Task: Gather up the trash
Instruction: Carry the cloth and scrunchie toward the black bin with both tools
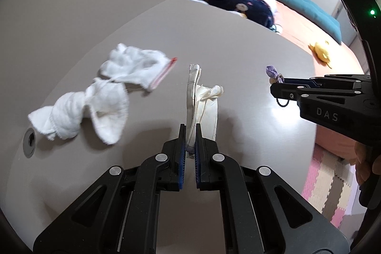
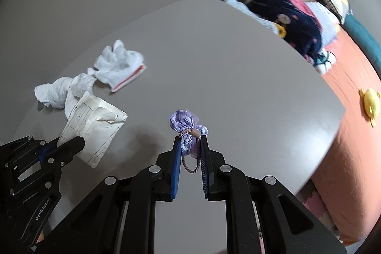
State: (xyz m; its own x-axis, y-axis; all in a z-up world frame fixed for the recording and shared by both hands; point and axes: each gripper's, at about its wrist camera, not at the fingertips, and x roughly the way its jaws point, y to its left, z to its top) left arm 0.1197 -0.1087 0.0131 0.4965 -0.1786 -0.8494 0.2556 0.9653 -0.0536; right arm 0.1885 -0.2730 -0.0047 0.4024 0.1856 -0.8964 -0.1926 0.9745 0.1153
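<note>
A: Quick pass. Left claw (image 1: 190, 135)?

B: Pressed together, pinching one crumpled sheet of paper (image 1: 202, 106). The paper is cream, with printed grid lines showing in the right wrist view. It is sticking up out of the pads and hanging clear above the desk (image 1: 152, 27).

A: Right claw (image 2: 190, 146)?

B: Nearly closed, pinching one lilac fabric hair tie (image 2: 188, 130). The fabric bunch and a small brownish bead are sitting at the fingertips, and its cord loop is dangling down between the blue pads. It is also being held off the desk surface.

A: Counting what is lying on the desk?

B: Two white cloth items, far left. One white glove (image 2: 119, 68) with a red-striped cuff, and one twisted white cloth (image 2: 64, 89) touching it on the near side. One round cable hole (image 1: 29, 142) is sitting near the desk's left edge.

A: Claws relative to each other?

B: Side by side and apart, left one nearer the cloths. Both are pointing down at the grey desk.

A: Background?

B: One bed (image 2: 345, 135) with an orange sheet is running along the desk's right side. One yellow plush toy (image 2: 370, 105) is lying on it. One navy patterned garment (image 2: 293, 23) is piled at the far end with pink and white laundry, which I am not counting. One teal cushion (image 1: 309, 8) is lying along the far edge. Pink and beige foam mats (image 1: 326, 185) are covering the floor; I cannot count them.
</note>
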